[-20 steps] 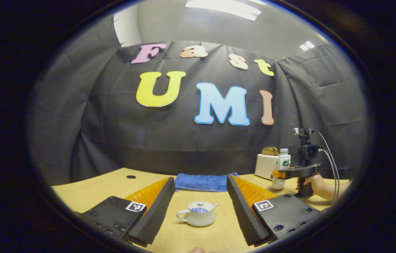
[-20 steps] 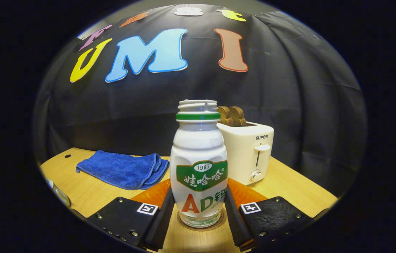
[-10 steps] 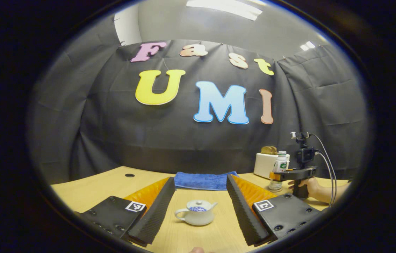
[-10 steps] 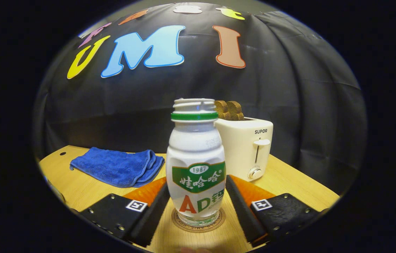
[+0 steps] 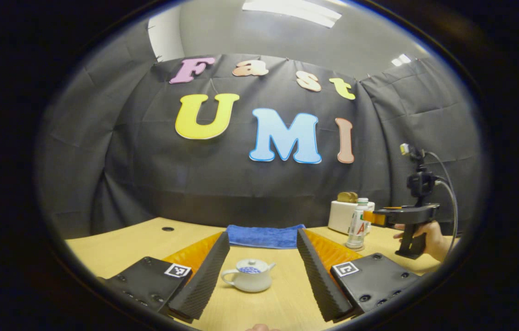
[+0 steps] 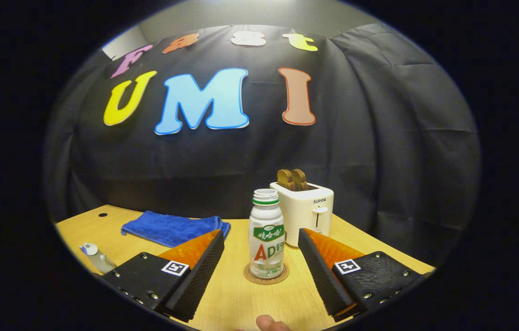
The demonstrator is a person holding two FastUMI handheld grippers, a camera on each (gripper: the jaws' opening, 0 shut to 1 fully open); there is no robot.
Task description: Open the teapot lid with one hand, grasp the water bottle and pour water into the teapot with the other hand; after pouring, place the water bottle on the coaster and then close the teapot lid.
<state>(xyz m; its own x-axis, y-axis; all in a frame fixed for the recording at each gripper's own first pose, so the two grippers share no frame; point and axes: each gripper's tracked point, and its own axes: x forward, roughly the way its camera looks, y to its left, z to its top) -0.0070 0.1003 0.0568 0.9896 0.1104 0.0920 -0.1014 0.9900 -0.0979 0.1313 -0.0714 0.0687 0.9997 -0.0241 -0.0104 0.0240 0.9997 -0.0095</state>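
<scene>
1. Both jaws stand wide open: the left gripper [image 5: 259, 271] frames the teapot [image 5: 248, 281], the right gripper [image 6: 262, 271] the water bottle [image 6: 266, 241].
2. The teapot sits lidded on the table [image 5: 117, 239].
3. The uncapped bottle stands upright on the coaster [image 6: 266, 276], with little liquid at its base.

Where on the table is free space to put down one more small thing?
Bare wood lies left of the teapot, from the towel toward the small hole, and between teapot and bottle. It is crowded at the right back: the bottle on its coaster stands just before the toaster.
</scene>
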